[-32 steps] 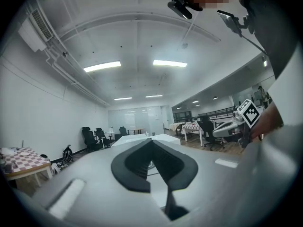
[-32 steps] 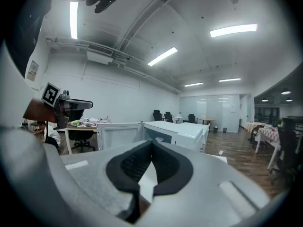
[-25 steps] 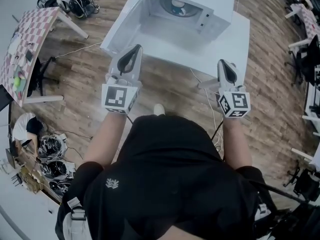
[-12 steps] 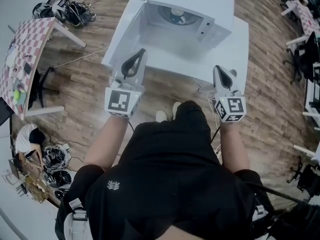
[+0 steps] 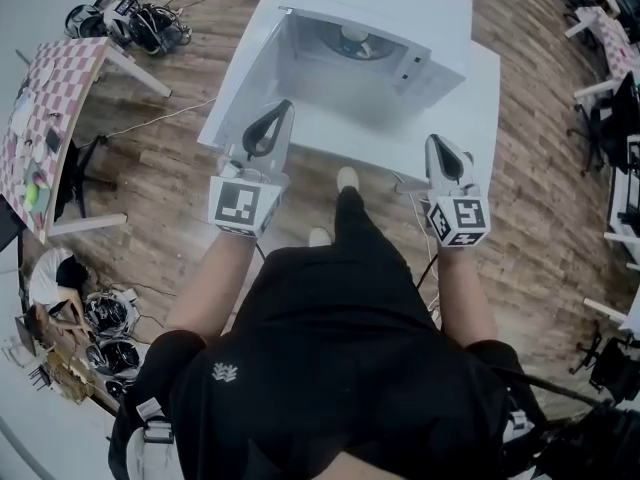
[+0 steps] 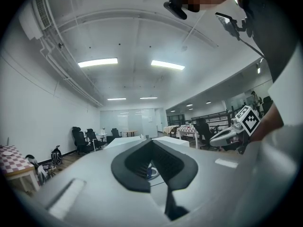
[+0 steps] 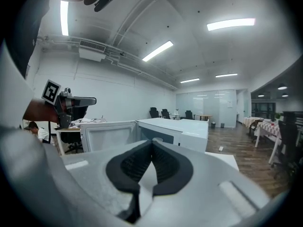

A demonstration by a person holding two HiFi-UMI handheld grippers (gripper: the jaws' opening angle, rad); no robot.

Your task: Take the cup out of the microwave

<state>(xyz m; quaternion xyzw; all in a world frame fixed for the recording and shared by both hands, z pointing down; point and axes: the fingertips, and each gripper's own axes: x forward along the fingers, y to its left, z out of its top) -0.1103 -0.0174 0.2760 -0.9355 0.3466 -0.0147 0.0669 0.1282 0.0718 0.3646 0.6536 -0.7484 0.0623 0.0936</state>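
Note:
A white microwave point(image 5: 420, 13) stands on a white table point(image 5: 475, 108) with its door point(image 5: 250, 68) swung open to the left. Inside, a pale cup point(image 5: 354, 35) sits on the dark turntable. My left gripper point(image 5: 283, 105) hovers over the table's near left edge, just in front of the open door, its jaws shut and empty. My right gripper point(image 5: 437, 140) is at the table's near right edge, also shut and empty. Both are short of the oven's opening. The right gripper view shows its closed tips point(image 7: 152, 142) below the open microwave point(image 7: 182, 129). The left gripper's point(image 6: 152, 140) tips meet as well.
A checked table point(image 5: 45, 98) and a heap of cables point(image 5: 150, 13) lie to the left on the wooden floor. Office chairs point(image 5: 620, 118) stand at the right. The person's shoe point(image 5: 347, 178) is by the table's front edge, and a cable point(image 5: 410, 183) trails there.
The person has stepped forward, one foot now at the table. Both grippers have come closer to the microwave, still shut and empty.

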